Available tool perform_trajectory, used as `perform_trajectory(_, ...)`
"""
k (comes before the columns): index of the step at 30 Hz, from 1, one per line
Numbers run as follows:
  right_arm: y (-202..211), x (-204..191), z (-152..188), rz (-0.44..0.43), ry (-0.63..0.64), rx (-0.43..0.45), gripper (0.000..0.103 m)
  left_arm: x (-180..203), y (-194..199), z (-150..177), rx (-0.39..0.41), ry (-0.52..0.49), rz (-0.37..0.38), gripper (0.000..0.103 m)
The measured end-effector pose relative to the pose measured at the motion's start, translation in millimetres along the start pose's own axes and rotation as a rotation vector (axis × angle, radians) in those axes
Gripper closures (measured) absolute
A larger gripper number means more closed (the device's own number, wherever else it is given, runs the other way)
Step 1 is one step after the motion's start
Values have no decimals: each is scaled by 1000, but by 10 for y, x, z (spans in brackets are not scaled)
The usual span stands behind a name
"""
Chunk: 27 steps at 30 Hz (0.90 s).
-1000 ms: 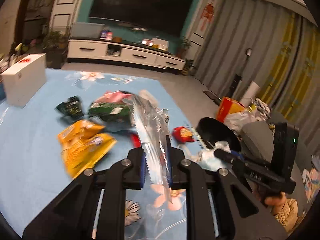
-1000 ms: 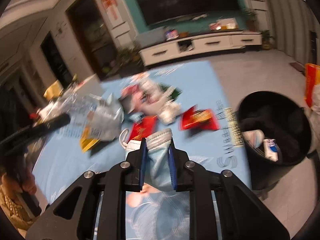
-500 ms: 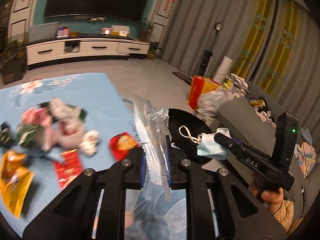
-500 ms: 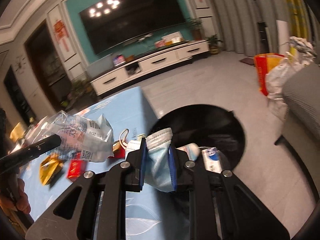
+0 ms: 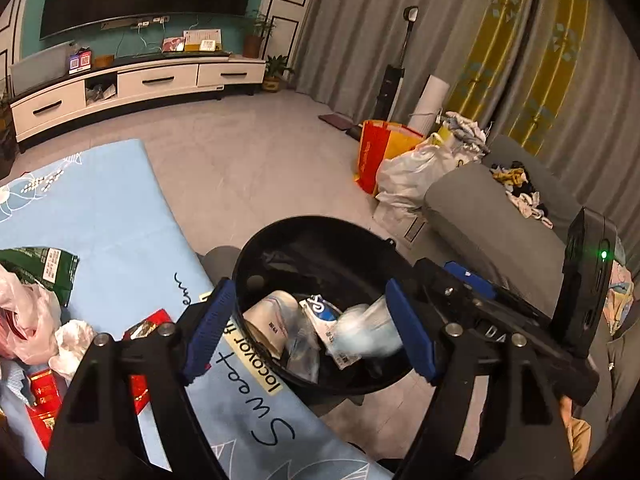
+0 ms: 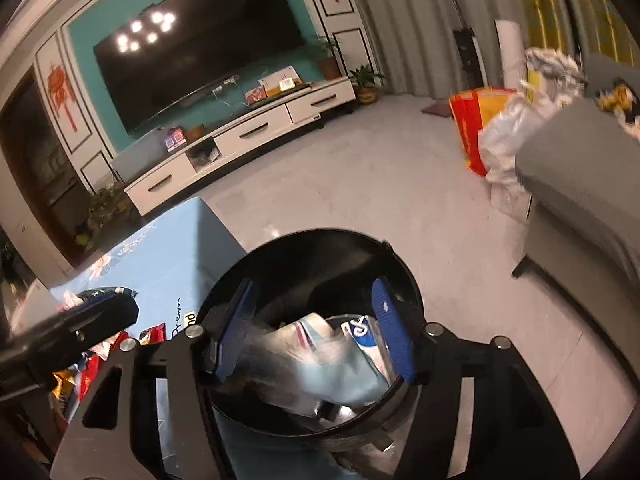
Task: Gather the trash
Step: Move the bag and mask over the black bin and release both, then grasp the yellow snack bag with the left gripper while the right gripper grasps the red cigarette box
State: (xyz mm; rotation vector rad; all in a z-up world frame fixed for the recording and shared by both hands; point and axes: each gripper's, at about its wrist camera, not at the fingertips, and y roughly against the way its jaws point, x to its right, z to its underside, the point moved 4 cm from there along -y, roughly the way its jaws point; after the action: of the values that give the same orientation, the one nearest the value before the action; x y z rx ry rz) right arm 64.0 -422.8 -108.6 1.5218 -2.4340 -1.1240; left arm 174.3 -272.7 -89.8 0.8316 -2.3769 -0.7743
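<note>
On the far left, a light-blue cloth covers the table (image 5: 108,216), where wrappers (image 5: 38,392) lie — red packets, a green bag, pink plastic. Beyond it a white TV cabinet (image 5: 136,84) stands under a dark screen on the teal wall. Just off the table's edge sits the black trash bin (image 5: 320,236), holding a blurred face mask (image 5: 368,332), a clear bag and cartons. The left tool (image 5: 308,332) is spread wide over the bin, holding nothing; the right tool (image 6: 312,332) is likewise spread above it. Further right — a grey sofa (image 5: 492,216), bags on the tiled floor, grey and yellow curtains.
</note>
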Motion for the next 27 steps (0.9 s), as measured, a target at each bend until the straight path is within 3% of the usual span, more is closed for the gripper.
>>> perform_trajectory(7,57,64,162,-33,-40,-59,40,-172,276,212,0,48,-14,13)
perform_trajectory(14,186,-284,436,-96,12,-148,38,-319,792,654,-2,86,-55,7)
perform_trajectory(22,338,-864,667,-186,117,-217,37,-802,1610,1183,50,189,-195,6)
perform_trajectory(27,440,-1214,810,-233,199,-247,32,-1247,2167,1502,102,297,-315,3)
